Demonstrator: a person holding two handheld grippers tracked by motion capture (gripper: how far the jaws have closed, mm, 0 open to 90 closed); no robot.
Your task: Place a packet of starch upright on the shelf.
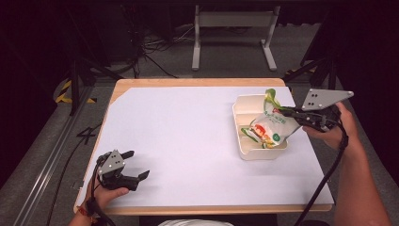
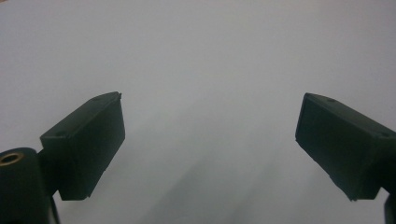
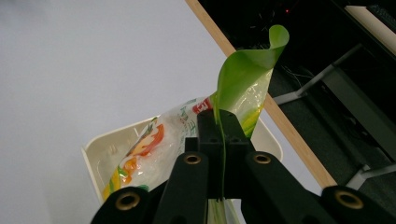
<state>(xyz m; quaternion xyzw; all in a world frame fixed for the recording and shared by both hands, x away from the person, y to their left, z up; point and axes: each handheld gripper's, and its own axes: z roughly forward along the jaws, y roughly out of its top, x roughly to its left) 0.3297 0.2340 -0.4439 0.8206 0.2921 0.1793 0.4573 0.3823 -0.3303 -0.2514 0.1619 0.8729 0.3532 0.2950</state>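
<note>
1. Nearest the person, at the bench's [image 1: 188, 141] front left corner, the left gripper [image 1: 133, 165] rests in the left hand [image 1: 106, 193] on the white sheet that covers the bench top.
2. Its 2 black fingers [image 2: 86, 144] stand wide apart, with nothing between them; in the left gripper view there is bare white surface beyond them.
3. Farther in and over on the right side, the right hand [image 1: 331, 132] holds the right gripper [image 1: 285, 112] just above the bench, pointing in toward the tray [image 1: 249, 151].
4. The right gripper's fingers [image 3: 208, 135] are pressed together on the green top edge of the snack bag [image 1: 270, 127]; in the right gripper view the thin green film runs straight down the seam between them and curls free above.
5. The snack bag [image 3: 154, 149] is a clear packet with red, orange and green print. It hangs tilted from that grip, its lower end down inside the tray and its green flap sticking up above the tray's far right corner.
6. The tray is cream-coloured plastic with a divider, and sits on the white sheet near the bench's right edge; the bag lies over its larger right compartment.
7. The 2 grippers are well apart, at opposite sides of the bench.
8. Beyond the bench's far wooden edge stands a grey metal frame [image 1: 233, 21] on a dark floor.
</note>
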